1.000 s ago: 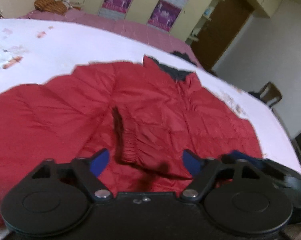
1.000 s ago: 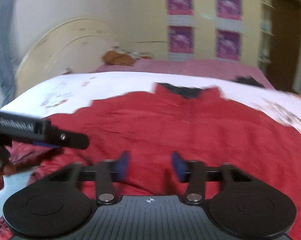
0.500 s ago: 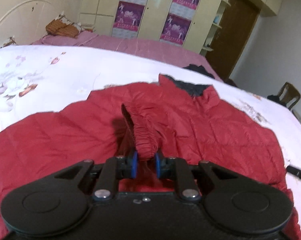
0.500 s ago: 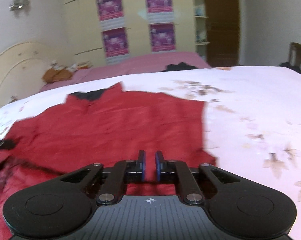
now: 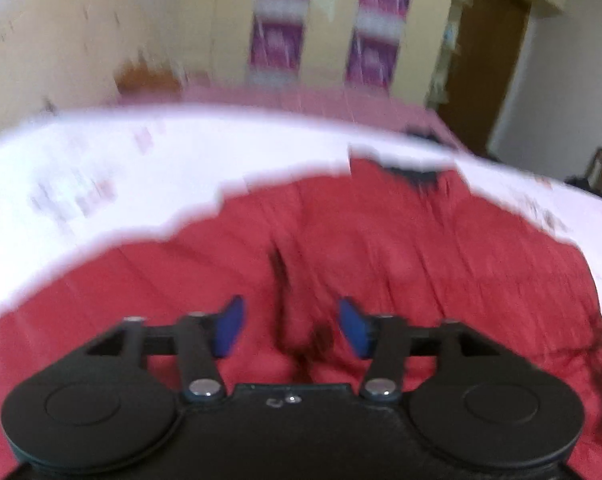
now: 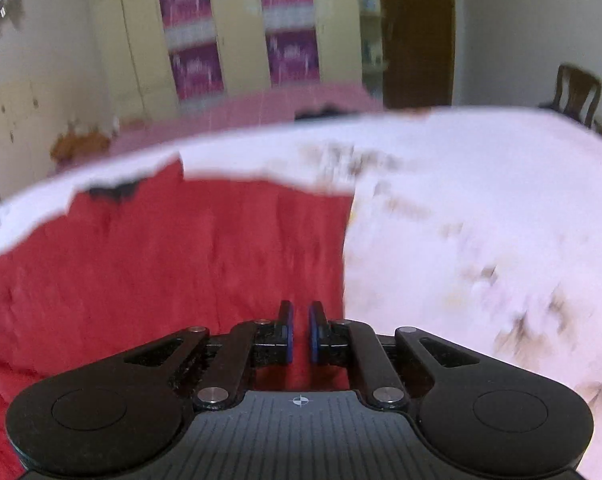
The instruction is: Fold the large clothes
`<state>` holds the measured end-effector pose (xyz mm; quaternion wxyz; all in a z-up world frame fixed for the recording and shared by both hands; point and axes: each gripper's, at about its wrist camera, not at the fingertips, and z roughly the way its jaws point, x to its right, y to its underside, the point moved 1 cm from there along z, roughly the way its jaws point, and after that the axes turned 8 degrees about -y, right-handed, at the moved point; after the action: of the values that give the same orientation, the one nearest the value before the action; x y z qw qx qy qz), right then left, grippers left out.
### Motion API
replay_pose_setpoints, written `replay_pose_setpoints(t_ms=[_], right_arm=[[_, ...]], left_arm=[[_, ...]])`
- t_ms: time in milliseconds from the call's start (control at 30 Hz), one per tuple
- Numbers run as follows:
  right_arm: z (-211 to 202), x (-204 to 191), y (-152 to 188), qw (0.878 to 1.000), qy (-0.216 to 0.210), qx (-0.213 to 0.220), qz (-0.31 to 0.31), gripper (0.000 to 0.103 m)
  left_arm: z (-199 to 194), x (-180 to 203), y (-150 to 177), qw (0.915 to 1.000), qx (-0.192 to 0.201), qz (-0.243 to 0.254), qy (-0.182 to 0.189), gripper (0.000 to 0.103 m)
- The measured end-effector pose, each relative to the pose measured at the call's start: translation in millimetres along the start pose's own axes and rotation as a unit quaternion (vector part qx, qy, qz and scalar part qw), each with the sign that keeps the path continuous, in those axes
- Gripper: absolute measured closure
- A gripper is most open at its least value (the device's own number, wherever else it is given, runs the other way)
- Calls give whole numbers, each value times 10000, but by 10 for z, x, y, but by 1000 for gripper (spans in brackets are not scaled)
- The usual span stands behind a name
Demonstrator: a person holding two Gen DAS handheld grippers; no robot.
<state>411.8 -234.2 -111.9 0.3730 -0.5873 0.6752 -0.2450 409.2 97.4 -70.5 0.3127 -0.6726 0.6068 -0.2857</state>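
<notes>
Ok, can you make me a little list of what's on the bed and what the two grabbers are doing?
Garment: red puffy jacket, spread flat
Collar: dark, at the far end
Surface: white flowered bedspread
Left gripper: jaws opening, over a sleeve cuff, pads clear of it
Right gripper: shut at the jacket's right edge; grip on cloth unclear
Background: wardrobe with purple posters

Purple posters (image 6: 193,32) on cupboards, wooden chair (image 6: 577,92) beside bed
</notes>
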Motion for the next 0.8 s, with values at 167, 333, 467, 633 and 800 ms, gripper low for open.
replay_pose_setpoints(t_ms=[167,333,467,633,800], right_arm=[[293,14,-336,9998,24,113,-179,95],[1027,243,-278,9957,230,-868,-222,96],[850,282,-419,9985,100,-473,-270,95],[916,323,-573,9989,130,-315,-324,96],[1198,446,-514,9953,280,-860,-344,95]], left_arm=[[248,296,-199,9979,114,548,319,48],[863,483,-80,9943,-524,824,436,47],[730,431,-150,9954,-332,754,490,49],[892,474,-231,9953,-320,794,445,47],[1006,493,-160,9928,-501,1016,388,46]])
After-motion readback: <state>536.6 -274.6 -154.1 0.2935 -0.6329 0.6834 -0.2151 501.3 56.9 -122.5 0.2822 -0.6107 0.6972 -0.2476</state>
